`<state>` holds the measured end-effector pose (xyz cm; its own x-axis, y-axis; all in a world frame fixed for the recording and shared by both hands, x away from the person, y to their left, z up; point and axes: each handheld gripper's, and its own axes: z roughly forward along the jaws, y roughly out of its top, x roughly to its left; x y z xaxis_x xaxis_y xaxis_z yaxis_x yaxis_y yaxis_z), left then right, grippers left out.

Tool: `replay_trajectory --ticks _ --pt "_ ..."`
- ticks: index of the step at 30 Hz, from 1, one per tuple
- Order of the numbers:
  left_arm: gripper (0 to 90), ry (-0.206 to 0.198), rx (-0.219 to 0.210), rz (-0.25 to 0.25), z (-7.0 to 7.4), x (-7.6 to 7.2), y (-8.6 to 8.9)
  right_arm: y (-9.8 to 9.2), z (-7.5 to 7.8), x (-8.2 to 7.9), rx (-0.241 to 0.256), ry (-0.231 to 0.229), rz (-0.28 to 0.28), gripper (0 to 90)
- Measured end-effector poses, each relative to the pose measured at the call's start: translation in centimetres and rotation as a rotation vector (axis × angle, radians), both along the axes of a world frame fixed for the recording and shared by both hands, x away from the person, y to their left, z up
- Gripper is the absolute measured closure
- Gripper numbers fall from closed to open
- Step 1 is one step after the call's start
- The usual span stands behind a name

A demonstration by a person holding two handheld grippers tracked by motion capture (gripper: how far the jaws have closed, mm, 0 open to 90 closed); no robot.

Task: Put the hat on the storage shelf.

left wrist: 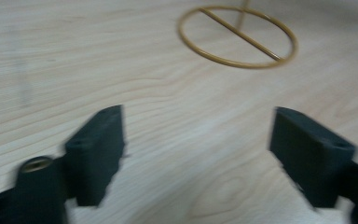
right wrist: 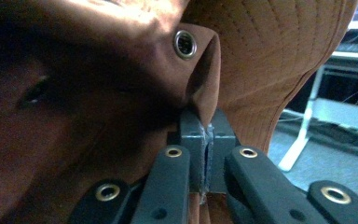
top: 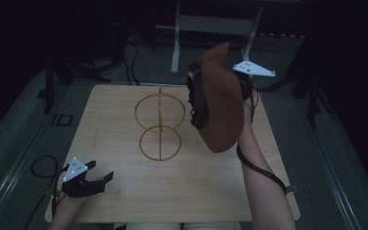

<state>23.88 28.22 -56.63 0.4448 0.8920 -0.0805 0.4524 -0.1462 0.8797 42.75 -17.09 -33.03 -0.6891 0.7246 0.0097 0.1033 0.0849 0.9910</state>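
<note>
Right gripper [right wrist: 207, 140] was clamped on brown hat [top: 219, 105], raised beside wire stand [top: 160, 125]; left gripper [top: 92, 179] stood spread and empty, near of stand.

A brown hat [top: 219, 103] is held up by the right gripper [top: 243, 88] above the tabletop's [top: 124, 191] far right part. A gold wire stand [top: 159, 125] is set near the middle. The left gripper [top: 87, 179] is seen, jaws apart, at the near left corner.
</note>
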Motion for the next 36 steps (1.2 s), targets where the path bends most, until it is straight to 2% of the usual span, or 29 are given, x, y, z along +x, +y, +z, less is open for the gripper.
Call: replay_trajectory --ticks 1,3,4,6,7,8,9,11,12,13,15,17,18,19,20,24,26,27,28,29,30,31,32,33,34,35,36 --pt "15.8 0.000 0.000 0.000 0.0 0.0 0.0 0.0 0.0 0.0 0.000 0.000 0.000 88.3" --pt "15.5 -0.010 -0.026 0.025 -0.1 -0.2 0.6 1.7 0.9 0.3 -0.021 -0.031 -0.027 88.3" --pt "15.5 -0.008 -0.024 0.033 -0.1 -0.2 0.7 1.7 0.9 0.3 -0.021 -0.031 -0.027 88.3" --pt "15.5 -0.013 -0.022 0.051 -0.1 -0.4 1.0 3.9 1.8 0.4 -0.059 -0.056 -0.029 88.3" --pt "15.5 -0.013 -0.013 0.057 -0.1 -0.3 1.0 4.6 2.0 0.4 -0.073 -0.058 -0.021 88.2" --pt "15.5 -0.013 -0.013 0.057 -0.1 -0.3 1.0 4.6 2.0 0.4 -0.073 -0.058 -0.021 88.2" --pt "15.5 -0.015 -0.014 0.058 -0.1 -0.3 1.1 6.2 2.2 0.3 -0.097 -0.064 0.002 88.2" --pt "15.5 -0.012 -0.020 0.064 -0.2 -0.3 1.1 7.7 2.2 0.1 -0.135 -0.065 0.024 88.1" --pt "15.5 -0.013 -0.016 0.065 -0.2 -0.3 1.1 7.7 2.2 0.1 -0.135 -0.065 0.024 88.1" --pt "15.5 -0.012 -0.020 0.061 -0.2 -0.3 1.1 9.0 2.1 0.0 -0.140 -0.039 0.072 88.0" --pt "15.6 -0.011 -0.032 0.064 -0.3 -0.3 1.1 10.1 1.8 -0.2 -0.152 -0.026 0.111 88.0" --pt "15.6 -0.011 -0.035 0.067 -0.3 -0.3 1.2 11.1 1.3 -0.2 -0.148 0.011 0.164 87.8" --pt "15.6 -0.012 -0.035 0.070 -0.3 -0.3 1.2 11.1 1.3 -0.2 -0.148 0.011 0.164 87.8" --pt "15.6 -0.011 -0.039 0.068 -0.4 -0.3 1.2 12.0 0.7 -0.1 -0.152 0.041 0.193 87.6" --pt "15.6 -0.011 -0.039 0.068 -0.4 -0.3 1.2 12.0 0.7 -0.1 -0.152 0.041 0.193 87.6" --pt "15.7 -0.012 -0.039 0.069 -0.4 -0.3 1.2 13.9 -0.6 0.1 -0.203 0.085 0.245 85.1" --pt "15.6 -0.012 -0.040 0.072 -0.5 -0.3 1.3 14.1 -0.9 0.2 -0.204 0.103 0.261 83.6" --pt "15.7 -0.009 -0.040 0.073 -0.5 -0.3 1.3 14.5 -1.4 0.5 -0.202 0.134 0.291 78.4" --pt "15.6 -0.009 -0.040 0.073 -0.5 -0.3 1.3 14.5 -1.4 0.5 -0.202 0.134 0.291 78.4" --pt "15.6 -0.008 -0.040 0.075 -0.5 -0.3 1.3 14.6 -1.7 0.6 -0.209 0.152 0.304 75.4" --pt "15.6 -0.009 -0.037 0.076 -0.6 -0.3 1.3 14.9 -2.0 0.7 -0.225 0.151 0.307 67.0" --pt "15.6 -0.006 -0.040 0.072 -0.6 -0.2 1.3 14.9 -2.0 0.7 -0.225 0.151 0.307 67.0" --pt "15.6 -0.007 -0.034 0.074 -0.7 -0.2 1.2 15.2 -2.3 0.7 -0.248 0.164 0.320 53.6" --pt "15.6 -0.006 -0.030 0.069 -0.8 -0.2 1.2 15.3 -2.3 0.7 -0.234 0.173 0.335 48.6" --pt "15.6 -0.006 -0.028 0.071 -0.8 -0.2 1.2 15.4 -2.3 0.7 -0.237 0.184 0.338 47.3" --pt "15.5 -0.008 -0.026 0.075 -0.9 -0.2 1.1 15.4 -2.3 0.7 -0.242 0.189 0.343 42.2" --pt "15.5 -0.008 -0.026 0.075 -0.9 -0.2 1.1 15.4 -2.3 0.5 -0.227 0.178 0.352 37.9"
